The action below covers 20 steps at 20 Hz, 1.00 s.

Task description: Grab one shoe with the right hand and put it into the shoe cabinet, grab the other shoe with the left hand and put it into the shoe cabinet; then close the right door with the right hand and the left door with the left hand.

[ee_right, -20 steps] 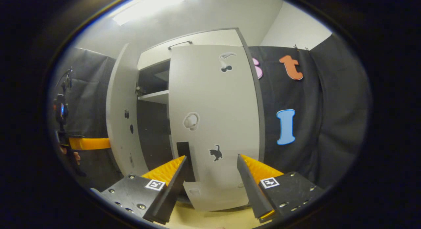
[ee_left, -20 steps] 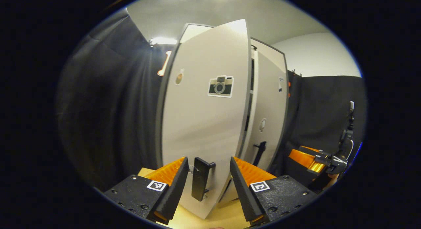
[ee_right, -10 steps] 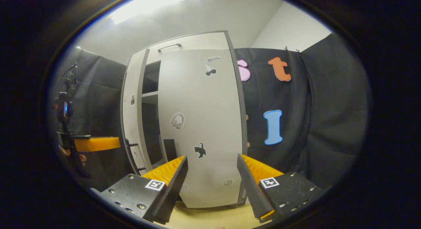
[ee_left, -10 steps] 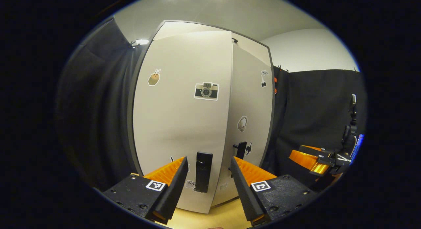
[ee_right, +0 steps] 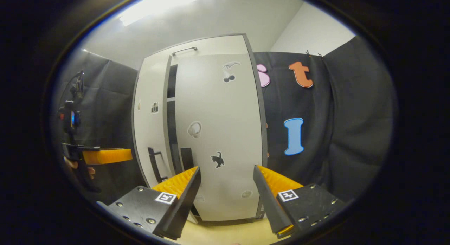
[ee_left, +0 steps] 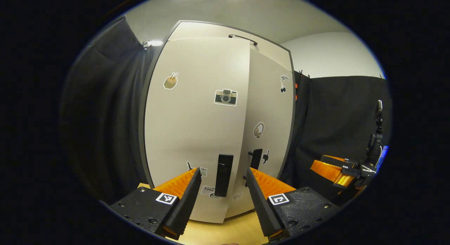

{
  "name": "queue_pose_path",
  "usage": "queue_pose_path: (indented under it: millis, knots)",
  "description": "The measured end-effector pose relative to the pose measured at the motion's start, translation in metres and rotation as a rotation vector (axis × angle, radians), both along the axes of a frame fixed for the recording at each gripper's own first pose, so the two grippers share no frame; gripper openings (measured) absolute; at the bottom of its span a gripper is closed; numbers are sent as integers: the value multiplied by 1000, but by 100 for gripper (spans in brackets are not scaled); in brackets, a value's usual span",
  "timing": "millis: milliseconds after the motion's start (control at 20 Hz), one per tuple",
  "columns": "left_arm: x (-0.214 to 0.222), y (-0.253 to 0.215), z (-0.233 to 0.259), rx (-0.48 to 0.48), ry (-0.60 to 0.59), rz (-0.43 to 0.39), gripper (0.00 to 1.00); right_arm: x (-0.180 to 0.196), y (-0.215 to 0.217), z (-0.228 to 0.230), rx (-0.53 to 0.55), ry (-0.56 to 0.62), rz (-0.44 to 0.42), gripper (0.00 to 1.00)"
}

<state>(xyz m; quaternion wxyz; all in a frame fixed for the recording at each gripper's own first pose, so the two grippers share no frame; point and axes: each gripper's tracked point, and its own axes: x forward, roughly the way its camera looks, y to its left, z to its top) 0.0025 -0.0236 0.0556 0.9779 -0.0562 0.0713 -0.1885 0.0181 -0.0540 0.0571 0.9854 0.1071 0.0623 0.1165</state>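
Note:
The white shoe cabinet [ee_left: 211,30] stands upright before both grippers. In the left gripper view its left door [ee_left: 190,132], with a camera sticker, lies almost flush with the right door [ee_left: 270,115]. The left door's black handle [ee_left: 224,174] stands just beyond my open left gripper [ee_left: 221,188], apart from both fingers. In the right gripper view a narrow dark gap [ee_right: 171,108] shows between the left door [ee_right: 151,125] and the right door [ee_right: 218,132]. My right gripper [ee_right: 225,188] is open, a short way in front of the right door, holding nothing.
Black cloth hangs on both sides of the cabinet. Pale wooden floor [ee_left: 232,231] runs under its foot. The right gripper [ee_left: 334,169] shows far right in the left gripper view. The left gripper [ee_right: 105,156], held by a hand [ee_right: 89,172], shows at left in the right gripper view.
The left door has swung inward from well ajar to almost flush, and the gap between the doors has narrowed. The left gripper has drawn back slightly from the handle.

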Motion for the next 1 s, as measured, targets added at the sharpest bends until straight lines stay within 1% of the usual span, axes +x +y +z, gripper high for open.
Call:
queue_pose_path:
  millis: [1000]
  knots:
    - [-18, 7, -1, -1, 9, 15, 80, -19, 6, 7, 8, -5, 7, 89]
